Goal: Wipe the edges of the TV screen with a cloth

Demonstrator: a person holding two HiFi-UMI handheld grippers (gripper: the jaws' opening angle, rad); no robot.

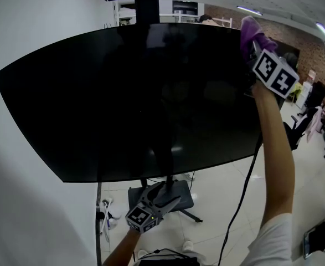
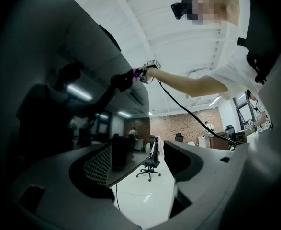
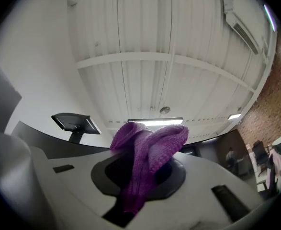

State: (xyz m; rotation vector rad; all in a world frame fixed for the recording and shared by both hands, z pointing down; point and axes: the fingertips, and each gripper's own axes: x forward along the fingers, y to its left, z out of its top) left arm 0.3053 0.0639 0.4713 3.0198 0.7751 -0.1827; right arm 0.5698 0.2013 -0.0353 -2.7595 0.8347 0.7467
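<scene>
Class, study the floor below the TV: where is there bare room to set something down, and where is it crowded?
Bare tiles lie between the stand base and the hanging cable, and right of the person's arm toward the office chairs. Crowded: left of the base, around the white clutter and the left gripper.

The cloth [image 3: 150, 140] sits between the fingers of the right gripper [image 3: 145, 169], against the TV screen [image 1: 140, 98] top-right edge; the left gripper [image 2: 138, 153] is beneath its bottom edge.

We see white ceiling strip lights [image 3: 154, 122] overhead, faint glare on the dark TV screen [image 1: 134, 98], strong fisheye bending, blackened corners, soft foreground.
</scene>
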